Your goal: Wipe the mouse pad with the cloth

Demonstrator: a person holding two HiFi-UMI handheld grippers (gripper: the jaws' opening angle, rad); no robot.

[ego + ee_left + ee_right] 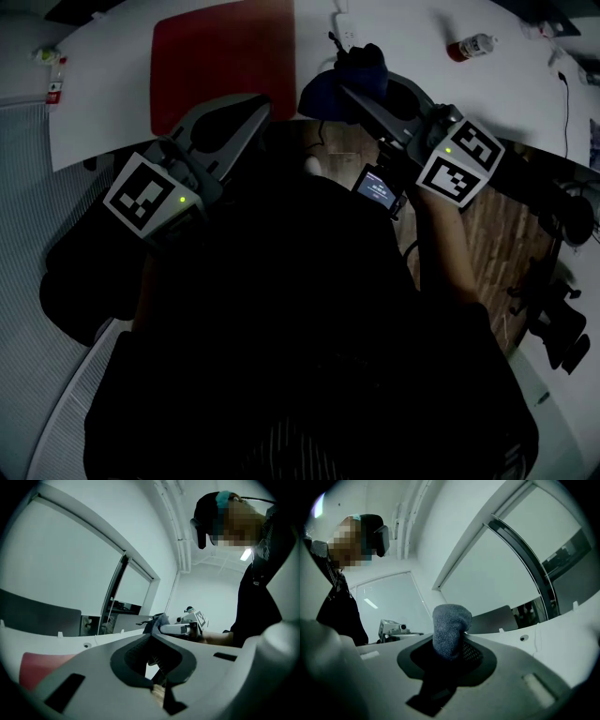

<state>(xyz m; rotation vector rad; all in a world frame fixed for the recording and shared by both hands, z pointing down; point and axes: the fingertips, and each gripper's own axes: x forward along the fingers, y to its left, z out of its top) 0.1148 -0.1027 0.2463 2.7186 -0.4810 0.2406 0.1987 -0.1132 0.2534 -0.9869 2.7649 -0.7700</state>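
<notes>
The right gripper [449, 645] is squeezed shut on the blue cloth [450, 623], which sticks up out of its jaws. The left gripper [151, 638] has its jaws together with nothing in them. The cloth is over the white table [103, 112], near its edge, just right of the red pad [220, 61] and not touching it.

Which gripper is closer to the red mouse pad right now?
Left. The left gripper has its tips at the near edge of the mouse pad in the head view. The right gripper, shut on the cloth, is off past the pad's right edge.
</notes>
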